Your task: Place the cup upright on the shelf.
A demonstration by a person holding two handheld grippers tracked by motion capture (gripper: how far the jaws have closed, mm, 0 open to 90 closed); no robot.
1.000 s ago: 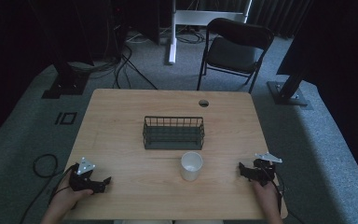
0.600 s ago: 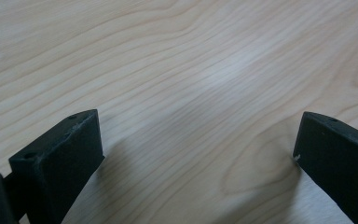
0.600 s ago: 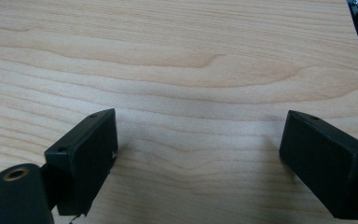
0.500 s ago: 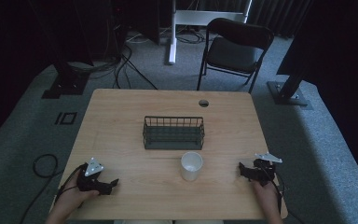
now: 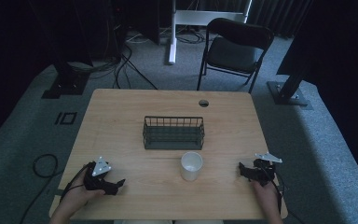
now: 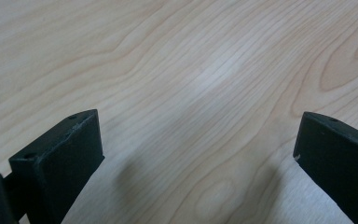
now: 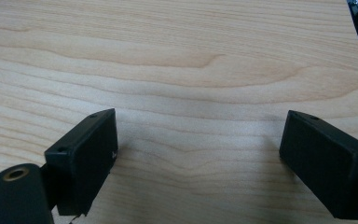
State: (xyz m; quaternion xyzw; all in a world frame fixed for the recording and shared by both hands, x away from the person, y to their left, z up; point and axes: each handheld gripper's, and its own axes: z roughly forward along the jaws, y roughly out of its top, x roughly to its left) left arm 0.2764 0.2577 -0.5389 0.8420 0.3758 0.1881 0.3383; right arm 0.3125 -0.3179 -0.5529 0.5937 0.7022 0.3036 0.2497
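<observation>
Both grippers rest low on the near part of the wooden tabletop [image 5: 121, 116], one at each front corner, with the person's hands coming in from the near edge. The left gripper [image 5: 114, 185] sits by the near left corner, its grey plate on top and its fingers pointing right and a little toward the near edge; the left hand [image 5: 77, 198] wraps its rear. In the left gripper view the two black fingers [image 6: 58, 163] stand wide apart with only bare wood grain between them, so this gripper is open and holds nothing.

The right gripper [image 5: 243, 169] lies by the near right corner, its fingers aimed left toward the cup, with the right hand [image 5: 265, 193] behind it. In the right gripper view its fingers [image 7: 86, 158] are likewise spread wide over bare wood, gripping nothing.

A white cup [image 5: 191, 165] stands upright between the two grippers, nearer the right one and well apart from both. Just behind the cup, at the middle of the tabletop, sits a dark wire basket [image 5: 173, 133].
</observation>
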